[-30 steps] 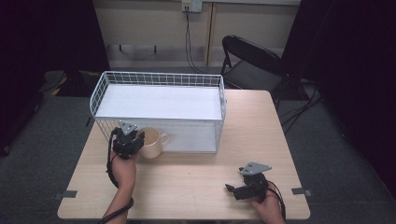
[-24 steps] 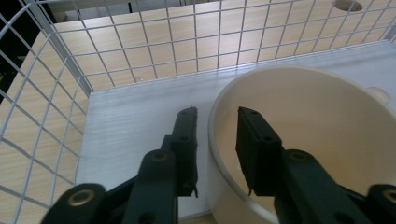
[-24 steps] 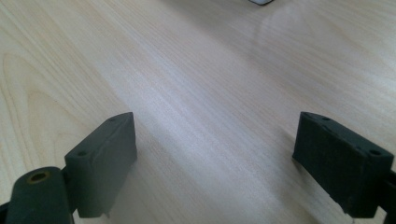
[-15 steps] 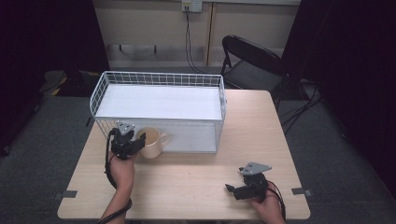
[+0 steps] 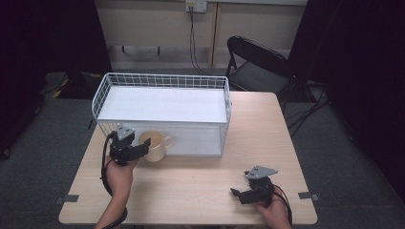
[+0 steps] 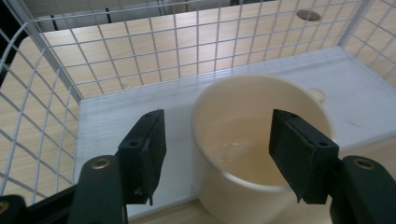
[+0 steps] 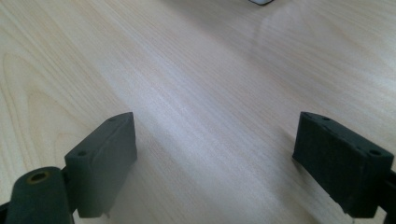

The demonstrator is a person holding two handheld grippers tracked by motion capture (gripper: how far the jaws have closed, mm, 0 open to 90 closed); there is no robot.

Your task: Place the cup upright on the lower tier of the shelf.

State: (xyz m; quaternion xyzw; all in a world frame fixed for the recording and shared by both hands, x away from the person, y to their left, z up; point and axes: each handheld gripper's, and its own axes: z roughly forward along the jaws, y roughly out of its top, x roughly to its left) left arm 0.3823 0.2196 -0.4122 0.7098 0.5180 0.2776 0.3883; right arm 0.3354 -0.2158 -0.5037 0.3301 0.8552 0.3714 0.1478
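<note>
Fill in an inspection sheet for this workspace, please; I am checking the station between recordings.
Surface: light wooden table, bare around the grippers.
Job's things: cream ceramic mug upright on the table, against the front of the white wire basket; basket holds nothing but its white floor panel.
Clutter: nothing seen.
Grippers: left gripper has just been opening; its jaws stand apart, one outside the mug's wall, one over its mouth, pads not pressing. Right gripper open over bare wood.
Cables: black cable trails from the left gripper.
Surroundings: black folding chair behind the table, grey carpet.
</note>
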